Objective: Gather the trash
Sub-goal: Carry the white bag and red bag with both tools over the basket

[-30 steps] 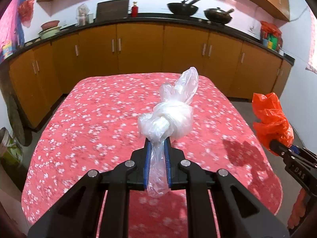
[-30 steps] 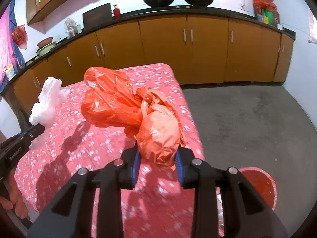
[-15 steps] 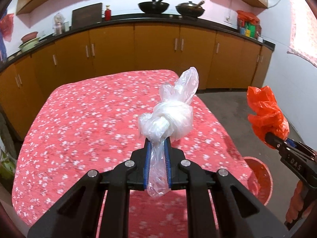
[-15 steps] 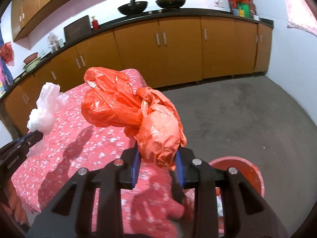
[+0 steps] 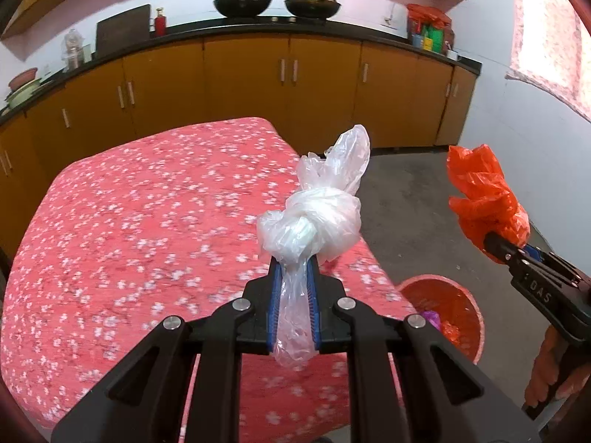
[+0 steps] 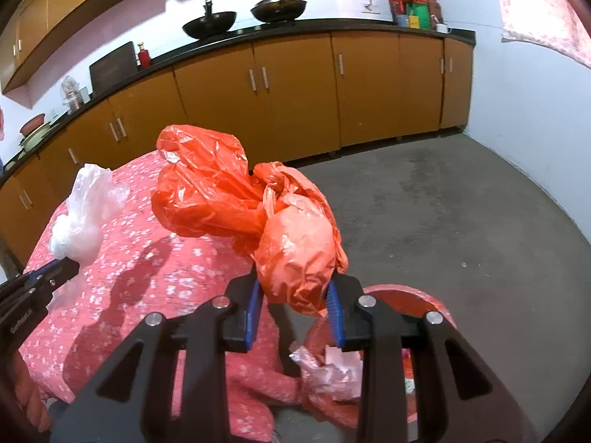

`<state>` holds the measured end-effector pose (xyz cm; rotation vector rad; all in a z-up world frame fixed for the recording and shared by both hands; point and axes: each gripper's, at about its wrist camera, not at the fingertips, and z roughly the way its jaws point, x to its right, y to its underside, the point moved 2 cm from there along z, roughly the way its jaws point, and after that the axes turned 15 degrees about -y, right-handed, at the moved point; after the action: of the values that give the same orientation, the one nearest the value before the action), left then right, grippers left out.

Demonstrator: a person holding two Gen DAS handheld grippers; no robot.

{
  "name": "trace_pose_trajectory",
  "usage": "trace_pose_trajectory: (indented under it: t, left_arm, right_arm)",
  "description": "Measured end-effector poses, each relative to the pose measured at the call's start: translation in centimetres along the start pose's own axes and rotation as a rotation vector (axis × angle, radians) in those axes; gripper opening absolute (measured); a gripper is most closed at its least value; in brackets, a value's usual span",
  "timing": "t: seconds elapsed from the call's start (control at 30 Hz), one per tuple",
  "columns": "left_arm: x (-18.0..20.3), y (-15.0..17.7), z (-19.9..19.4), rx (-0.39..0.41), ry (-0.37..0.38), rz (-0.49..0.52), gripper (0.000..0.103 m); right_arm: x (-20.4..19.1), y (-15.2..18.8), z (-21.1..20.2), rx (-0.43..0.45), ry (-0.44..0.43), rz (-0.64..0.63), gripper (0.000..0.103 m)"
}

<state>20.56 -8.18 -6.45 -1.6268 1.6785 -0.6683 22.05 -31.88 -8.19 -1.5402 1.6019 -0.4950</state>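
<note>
Two grips: left gripper [image 5: 293,295] pinches knotted clear bag [image 5: 314,221]; right gripper [image 6: 293,308] clamps orange bag [image 6: 295,254]; right wrist view shows crumpled plastic in red bin [image 6: 439,304].

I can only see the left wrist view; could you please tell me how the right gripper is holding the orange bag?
Observer: The right gripper has its fingers shut on the orange bag, at the rounded bundle nearer than its knot.
Operator: Thank you. Is the bin close beneath?
Observer: The rim of the red bin shows just under those fingers.
Operator: Anything inside?
Observer: Crumpled clear plastic lies in it.
</note>
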Motion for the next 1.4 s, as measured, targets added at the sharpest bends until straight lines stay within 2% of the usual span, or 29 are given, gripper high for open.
trace_pose_trajectory:
  t: [0.77,1.0,1.4]
  left_arm:
    - [9.3,1.8,0.4,-0.04,0.172,0.119,0.014]
    - [12.8,3.0,1.3,-0.095,0.227,0.147,0.014]
    - [17.0,6.0,3.2,-0.171,0.264,0.216,0.014]
  right_arm:
    - [9.5,2.6,-2.2,0.014,0.149,0.118,0.03]
    - [12.4,4.8,-2.5,-0.012,0.181,0.173,0.03]
    - [15.9,8.8,-0.7,-0.093,0.213,0.242,0.031]
